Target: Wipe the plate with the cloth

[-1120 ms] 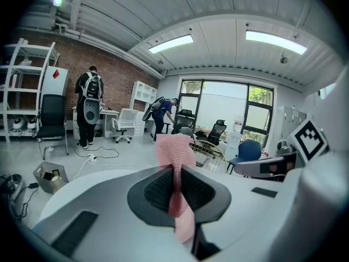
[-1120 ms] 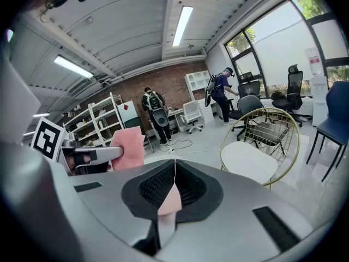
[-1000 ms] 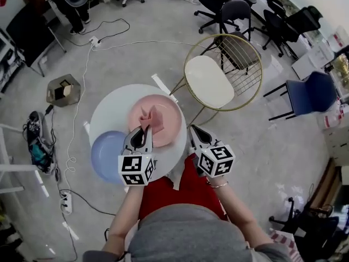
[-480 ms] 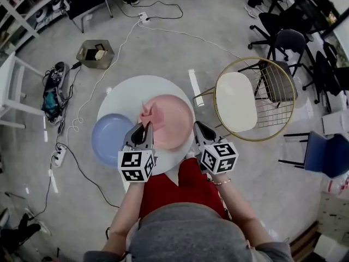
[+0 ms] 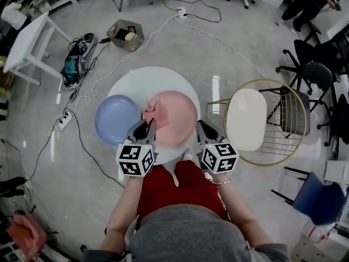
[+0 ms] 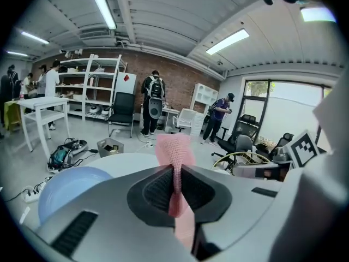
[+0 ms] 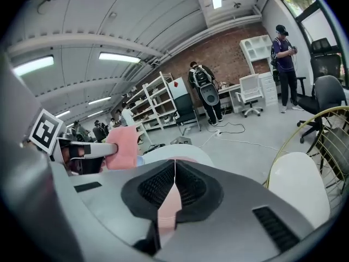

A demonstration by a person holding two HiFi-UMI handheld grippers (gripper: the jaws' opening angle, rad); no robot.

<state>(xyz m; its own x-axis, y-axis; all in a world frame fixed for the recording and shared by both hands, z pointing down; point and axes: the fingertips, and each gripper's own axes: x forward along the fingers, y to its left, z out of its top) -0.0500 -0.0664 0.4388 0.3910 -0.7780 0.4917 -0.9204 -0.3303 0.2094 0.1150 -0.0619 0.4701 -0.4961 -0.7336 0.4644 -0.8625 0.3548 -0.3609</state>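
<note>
A pink plate (image 5: pixel 179 118) lies on the round white table (image 5: pixel 140 83), with a blue plate (image 5: pixel 114 119) to its left. My left gripper (image 5: pixel 147 125) is shut on a pink cloth (image 5: pixel 155 110), which stands bunched over the pink plate's left part. In the left gripper view the cloth (image 6: pixel 174 149) rises from between the shut jaws of the left gripper (image 6: pixel 175 171). My right gripper (image 5: pixel 200 126) sits at the pink plate's near right rim. In the right gripper view the right gripper (image 7: pixel 174 171) has its jaws closed, with pink plate rim wedged between them.
A gold wire chair (image 5: pixel 256 121) with a white cushion stands right of the table. On the floor behind the table lie cables, a cardboard box (image 5: pixel 126 35) and a bag (image 5: pixel 73 64). A white table (image 5: pixel 26 37) stands far left. People stand by shelves at the back.
The head view has swung, so the table and chair sit differently in the picture. Both grippers keep their holds near the pink plate's near edge, and the cloth stays over the plate.
</note>
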